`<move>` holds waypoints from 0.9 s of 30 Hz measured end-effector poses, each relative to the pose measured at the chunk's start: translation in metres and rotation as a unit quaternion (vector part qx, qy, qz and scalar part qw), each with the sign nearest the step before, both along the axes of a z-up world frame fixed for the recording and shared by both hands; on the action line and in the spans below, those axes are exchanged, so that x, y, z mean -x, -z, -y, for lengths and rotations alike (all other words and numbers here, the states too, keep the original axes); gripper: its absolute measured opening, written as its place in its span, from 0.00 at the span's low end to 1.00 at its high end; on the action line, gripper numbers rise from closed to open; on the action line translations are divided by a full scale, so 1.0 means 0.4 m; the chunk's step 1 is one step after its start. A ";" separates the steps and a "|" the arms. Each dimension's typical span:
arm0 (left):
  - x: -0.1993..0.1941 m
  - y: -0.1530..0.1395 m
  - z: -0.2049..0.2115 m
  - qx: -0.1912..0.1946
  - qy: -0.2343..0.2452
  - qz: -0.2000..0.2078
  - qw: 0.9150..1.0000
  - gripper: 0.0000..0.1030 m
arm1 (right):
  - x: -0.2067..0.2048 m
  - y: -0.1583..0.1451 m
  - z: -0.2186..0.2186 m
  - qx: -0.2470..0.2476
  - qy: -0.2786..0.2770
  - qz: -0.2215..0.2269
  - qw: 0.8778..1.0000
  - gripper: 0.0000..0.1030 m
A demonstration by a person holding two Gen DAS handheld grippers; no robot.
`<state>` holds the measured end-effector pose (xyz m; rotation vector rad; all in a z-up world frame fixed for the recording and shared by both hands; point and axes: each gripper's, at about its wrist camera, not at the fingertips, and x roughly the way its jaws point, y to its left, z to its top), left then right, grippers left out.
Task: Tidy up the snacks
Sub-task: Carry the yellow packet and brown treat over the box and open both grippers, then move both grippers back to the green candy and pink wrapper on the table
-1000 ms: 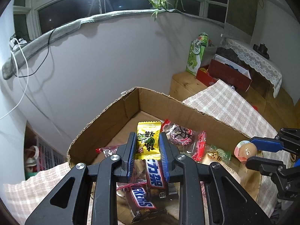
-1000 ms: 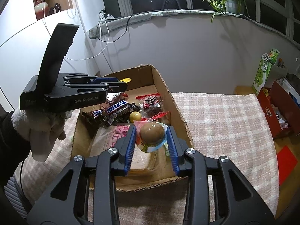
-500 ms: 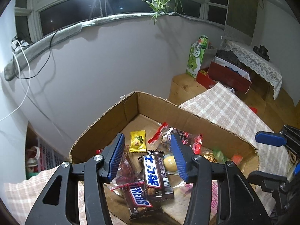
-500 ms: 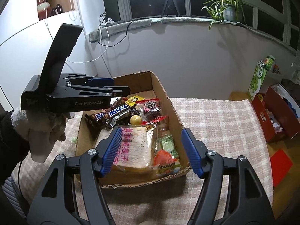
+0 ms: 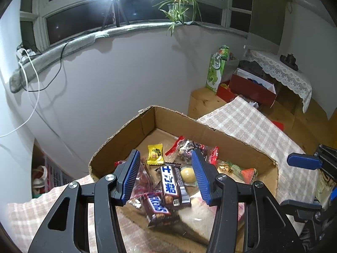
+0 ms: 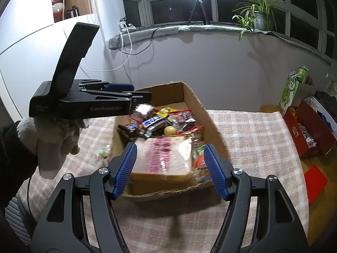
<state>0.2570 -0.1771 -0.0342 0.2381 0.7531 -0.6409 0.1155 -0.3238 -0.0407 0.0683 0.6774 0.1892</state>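
Hovering over cardboard box [image 6: 212, 135], both claws released: left gripper [image 5: 166, 176] and right gripper [image 6: 171, 171] held nothing. Snacks — chocolate bar [image 5: 171, 186], bread pack [image 6: 163, 158] — lay inside box, gathered for tidiness.

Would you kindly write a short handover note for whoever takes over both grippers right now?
Left gripper: open, empty, above the chocolate bars in the cardboard box.
Right gripper: open, empty, at the box's near edge in front of the wrapped bread.
In the box: bread, chocolate bars, yellow candy packet, a round yellow sweet, red-wrapped snacks, and green and orange packets.
Done: most snacks are in the box.
Left: one small green item lies on the checked cloth left of the box; it probably goes in next.
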 end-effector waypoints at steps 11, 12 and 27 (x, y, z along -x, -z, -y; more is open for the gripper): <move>0.041 -0.025 -0.117 0.015 -0.016 0.005 1.000 0.48 | 0.074 -0.008 -0.134 -0.011 -0.042 0.002 0.999 0.67; 0.043 -0.024 -0.130 0.016 -0.019 0.004 1.000 0.48 | 0.078 -0.004 -0.148 -0.013 -0.047 0.000 0.999 0.67; 0.077 0.044 -0.310 0.024 -0.042 -0.032 0.998 0.48 | 0.064 0.120 -0.316 -0.025 -0.081 -0.049 0.995 0.67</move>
